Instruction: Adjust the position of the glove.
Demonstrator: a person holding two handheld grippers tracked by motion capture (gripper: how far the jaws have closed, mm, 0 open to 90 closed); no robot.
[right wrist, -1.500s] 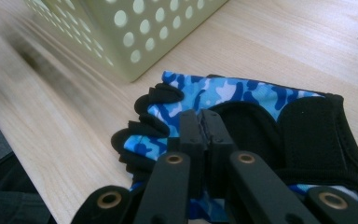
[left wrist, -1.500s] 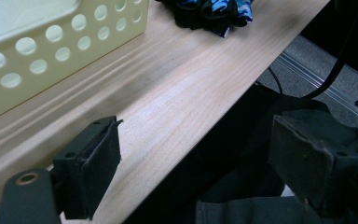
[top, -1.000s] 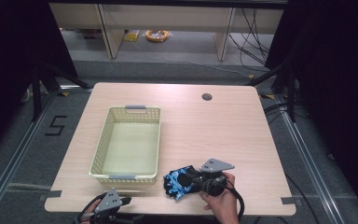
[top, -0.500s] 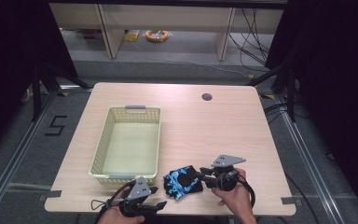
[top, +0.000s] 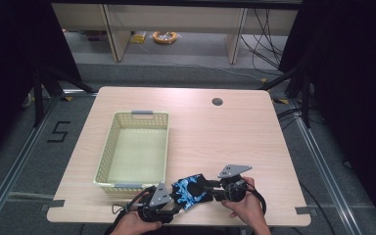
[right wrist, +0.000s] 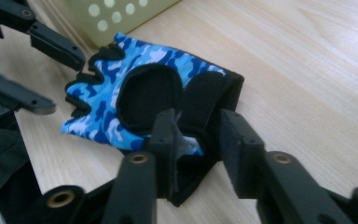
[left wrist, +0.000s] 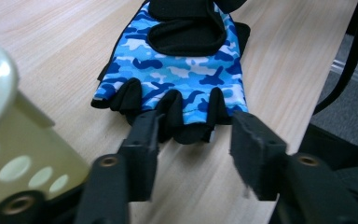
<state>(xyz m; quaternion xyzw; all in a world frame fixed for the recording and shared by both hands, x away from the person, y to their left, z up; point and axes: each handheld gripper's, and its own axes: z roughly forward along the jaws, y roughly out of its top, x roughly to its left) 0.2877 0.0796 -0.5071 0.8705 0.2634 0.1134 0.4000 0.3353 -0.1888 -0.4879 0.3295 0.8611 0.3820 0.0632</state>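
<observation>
A: Where's the glove?

B: Flat on the table, near the front edge, just right of the basket's near corner. Blue camo, fingerless, black cuff strap.

A: Right gripper?

B: At the cuff end. Jaws partly closed with the black strap between them. One pad looks to press the strap and lift its edge; the other side I can't confirm. My read: it pins that end so the glove can't slide.

A: So clamped?

B: Looks like a hold on the cuff, not fully sure.

A: Left gripper?

B: At the opposite end, by the finger stubs. Jaws have just been closing, but there's a clear gap between them. The two middle stubs sit in that gap; the pads aren't squeezing them. The left pad maybe brushes one stub.

A: Why from that side?

B: Probably to take the finger end while the other one holds the cuff, a grip at both ends, so the floppy fabric lifts flat instead of folding.

A: Basket?

B: Empty and just beside the glove, touching or not I can't tell. Likely the drop spot, hence the work happening right at its corner.
</observation>
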